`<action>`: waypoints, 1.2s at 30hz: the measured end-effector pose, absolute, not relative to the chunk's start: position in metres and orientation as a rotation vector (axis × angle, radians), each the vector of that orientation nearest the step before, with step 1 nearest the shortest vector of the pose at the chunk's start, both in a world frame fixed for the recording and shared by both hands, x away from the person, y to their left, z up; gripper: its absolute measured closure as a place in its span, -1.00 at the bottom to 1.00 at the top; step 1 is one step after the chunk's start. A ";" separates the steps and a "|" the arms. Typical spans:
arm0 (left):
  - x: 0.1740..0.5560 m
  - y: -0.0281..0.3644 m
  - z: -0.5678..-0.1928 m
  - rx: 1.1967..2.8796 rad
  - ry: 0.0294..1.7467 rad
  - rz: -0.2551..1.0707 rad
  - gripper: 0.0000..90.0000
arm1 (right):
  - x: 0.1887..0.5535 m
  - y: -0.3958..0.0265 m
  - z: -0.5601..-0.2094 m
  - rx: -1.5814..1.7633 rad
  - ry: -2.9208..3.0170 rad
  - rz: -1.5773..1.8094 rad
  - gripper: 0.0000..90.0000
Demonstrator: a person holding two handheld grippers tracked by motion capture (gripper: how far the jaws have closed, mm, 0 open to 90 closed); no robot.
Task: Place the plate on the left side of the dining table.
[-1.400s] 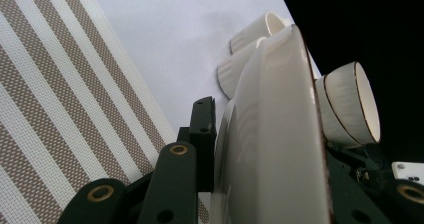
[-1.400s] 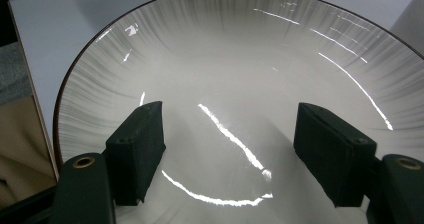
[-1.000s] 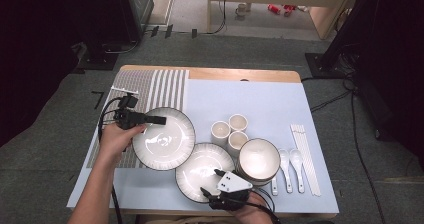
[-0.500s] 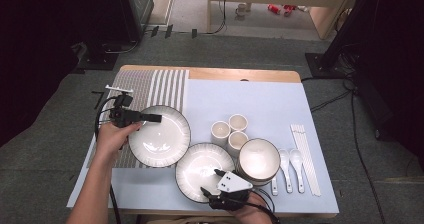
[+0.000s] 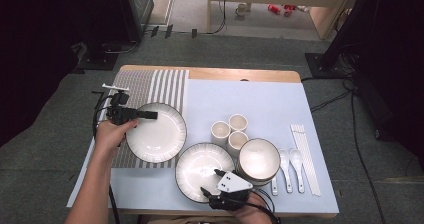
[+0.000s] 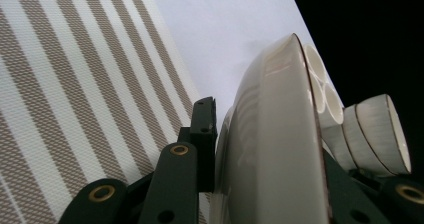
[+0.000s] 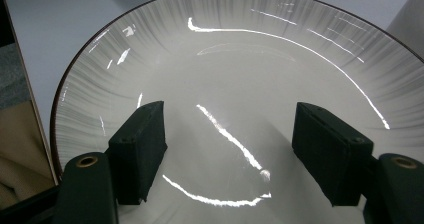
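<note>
Covering the wooden tabletop (image 5: 260, 75) are a pale blue cloth (image 5: 260, 104) and a striped mat (image 5: 150, 84); grey carpet (image 5: 60, 154) lies around. The left hand-held gripper (image 5: 150, 115) pinches the left plate (image 5: 160, 139)'s rim over the mat. The right hand-held gripper (image 5: 212, 181) hangs spread over the front plate (image 5: 200, 164).

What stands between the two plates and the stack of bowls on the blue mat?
Three small cups stand there, in a cluster right of the held plate, behind the near plate and beside the bowls. The high view shows this.
</note>
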State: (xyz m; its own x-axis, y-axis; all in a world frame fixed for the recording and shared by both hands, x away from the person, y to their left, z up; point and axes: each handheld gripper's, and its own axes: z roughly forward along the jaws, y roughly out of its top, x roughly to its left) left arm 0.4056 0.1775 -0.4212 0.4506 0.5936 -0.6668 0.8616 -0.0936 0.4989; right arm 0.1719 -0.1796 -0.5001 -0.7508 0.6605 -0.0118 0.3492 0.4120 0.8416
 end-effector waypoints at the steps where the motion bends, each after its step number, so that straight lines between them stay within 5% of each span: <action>1: 0.408 0.179 -0.424 1.776 1.241 -0.388 0.67 | 0.172 -0.180 -0.500 0.870 2.330 1.266 -0.34; 36: 0.443 0.206 -0.430 1.722 1.304 -0.367 0.68 | 0.172 -0.180 -0.500 0.873 2.324 1.267 -0.33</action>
State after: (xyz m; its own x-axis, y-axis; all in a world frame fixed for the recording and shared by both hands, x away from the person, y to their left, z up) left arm 0.4432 0.2059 -0.4298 0.3955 0.6038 -0.6921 0.8759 -0.0212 0.4820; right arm 0.1717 -0.1795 -0.5003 -0.7478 0.6638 -0.0138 0.3482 0.4098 0.8431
